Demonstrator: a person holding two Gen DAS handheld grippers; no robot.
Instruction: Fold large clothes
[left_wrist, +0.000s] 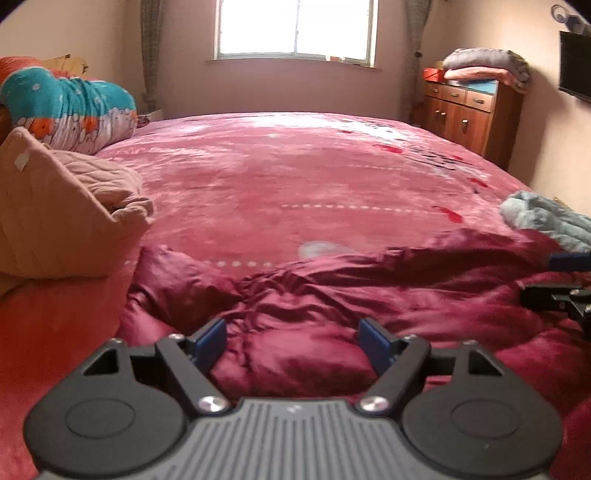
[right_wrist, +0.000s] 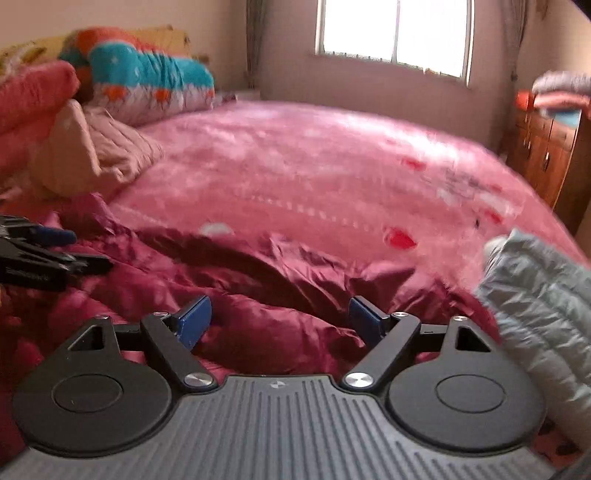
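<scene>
1. The left hand-held gripper (left_wrist: 292, 345) hung low over the near edge of the bed (left_wrist: 295, 177), its blue pads (left_wrist: 211, 345) spread wide apart with nothing between them.
2. The right hand-held gripper (right_wrist: 280, 325) was likewise spread apart and gripped nothing; it appeared at the right edge of the left wrist view as well.
3. A dark maroon quilted garment (left_wrist: 332, 291) lay rumpled along the near edge of the bed, directly under and ahead of both hand-held grippers, on the pink patterned bedspread.
4. A pale grey-blue padded garment (right_wrist: 543, 306) lay bunched at the near right corner of the bed, just beside the maroon one.
5. A beige folded quilted piece (left_wrist: 62, 206) sat at the left edge of the bed, and a teal, orange and white rolled blanket (left_wrist: 74, 107) lay behind it.
6. Beyond the far right corner of the bed stood a wooden cabinet (left_wrist: 469, 114) with folded blankets stacked on top, under a bright window (left_wrist: 295, 29).
</scene>
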